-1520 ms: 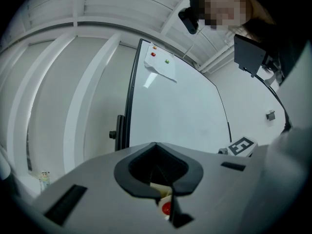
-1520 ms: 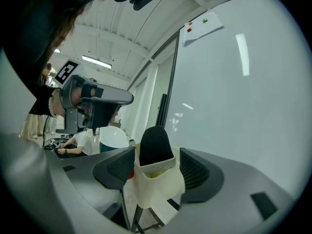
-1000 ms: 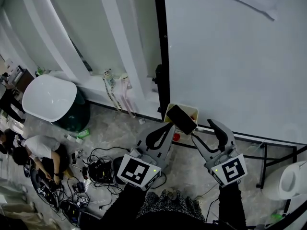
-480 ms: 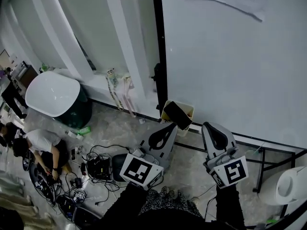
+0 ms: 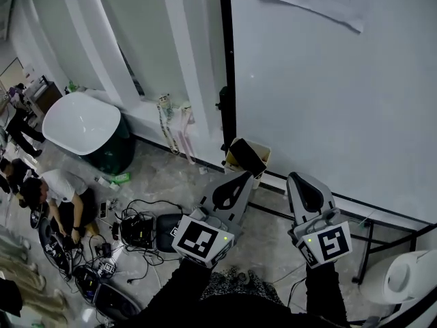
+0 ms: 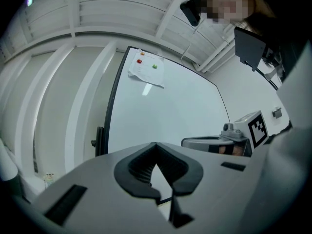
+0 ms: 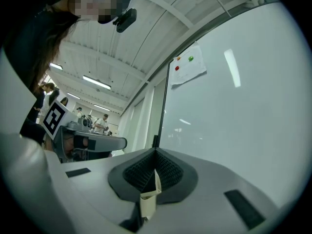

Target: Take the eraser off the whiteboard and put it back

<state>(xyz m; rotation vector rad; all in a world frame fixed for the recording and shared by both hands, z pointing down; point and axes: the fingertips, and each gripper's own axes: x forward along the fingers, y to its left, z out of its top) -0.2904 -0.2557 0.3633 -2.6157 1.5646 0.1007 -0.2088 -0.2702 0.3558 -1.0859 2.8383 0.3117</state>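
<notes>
Left of frame: cables (image 5: pixel 140 231) on the floor, nothing of the task's.

Centre: the left gripper (image 5: pixel 240 180) has its claw closed, pads met, nothing between them. It sits just below a yellowish box (image 5: pixel 265 152) at the lower left corner of the whiteboard (image 5: pixel 328 101).

We take the dark slab on that box for the eraser (image 5: pixel 249 154). It is apart from both claws, just above and between their tips.

- Long axis: runs diagonally, upper left to lower right of the head view.
- Facing: broad dark face up toward the camera. We cannot make out which end leads, or whether it touches the board.

Right: the right gripper (image 5: pixel 298 183) is also closed. Its own view shows only a small cream strip (image 7: pixel 148 199) pinched between the pads; we cannot tell what it is. No eraser there.

Progress, as we judge it: the eraser rests at the board's foot, unheld, with both claws clear of it. That fits either the put-back finished or the pick-up not begun; this moment alone does not settle which. If unfinished, a claw must first open.
</notes>
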